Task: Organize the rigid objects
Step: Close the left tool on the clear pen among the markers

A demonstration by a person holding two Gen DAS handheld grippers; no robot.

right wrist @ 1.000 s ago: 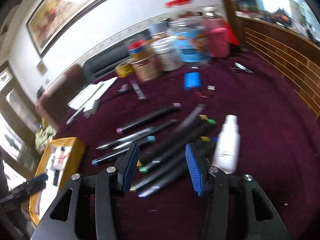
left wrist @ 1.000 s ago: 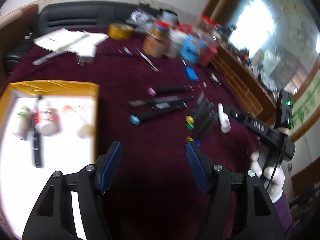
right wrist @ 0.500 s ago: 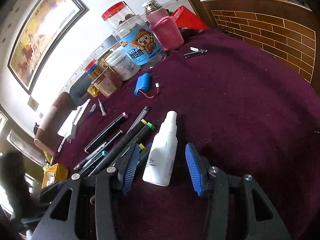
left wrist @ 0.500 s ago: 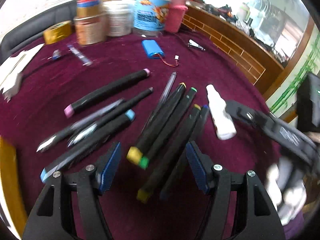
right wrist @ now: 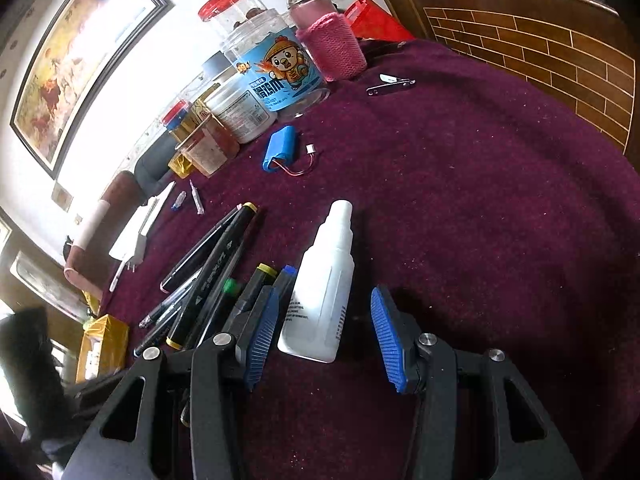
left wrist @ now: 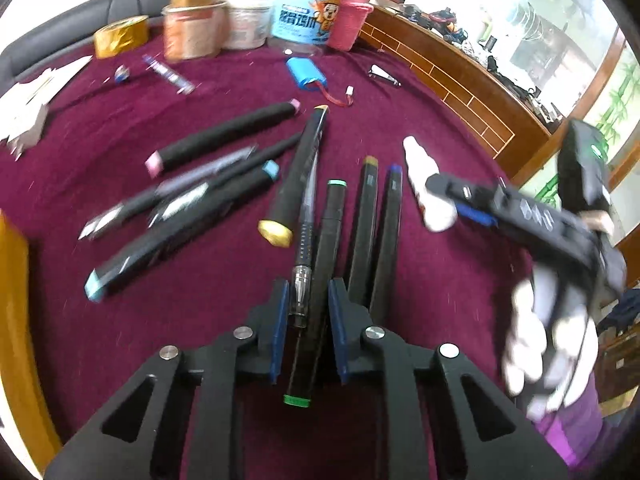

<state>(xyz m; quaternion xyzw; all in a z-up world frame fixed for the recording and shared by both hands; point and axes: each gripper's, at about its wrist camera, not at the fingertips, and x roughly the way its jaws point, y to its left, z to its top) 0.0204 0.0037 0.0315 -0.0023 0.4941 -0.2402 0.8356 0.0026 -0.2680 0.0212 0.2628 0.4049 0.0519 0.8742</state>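
The left claw (left wrist: pixel 308 304) has its blue pads drawn narrow around two things lying side by side between them: a clear-barrelled pen (left wrist: pixel 303 276) and a black green-capped marker (left wrist: pixel 326 280), whose green end (left wrist: pixel 296 400) sticks out back toward the claw's body. Whether the pads press on both or only hem them in cannot be told (the view is a little blurred). Just right of that claw lie two more black markers, one with a brownish cap (left wrist: pixel 366 216) and one with a blue cap (left wrist: pixel 390 224), roughly parallel. Ahead and slightly left, a fat yellow-ended marker (left wrist: pixel 296 184) lies tilted; farther left are a pink-ended marker (left wrist: pixel 224 136) and a light-blue-ended marker (left wrist: pixel 180 236).

The right claw (right wrist: pixel 320 336) stands wide, its pads on either side of the base of a white squeeze bottle (right wrist: pixel 324 280), which lies on the maroon bench (right wrist: pixel 480 200) with its nozzle pointing away. The left pad (right wrist: pixel 260 332) sits near the bottle's side; the right pad is apart from it. Left of this claw the markers lie in a loose bundle.

Far ahead of both claws are a blue battery pack (right wrist: pixel 280 146) with red lead, a blue-labelled plastic jar (right wrist: pixel 276 72) and a bottle in a pink knitted sleeve (right wrist: pixel 332 46).
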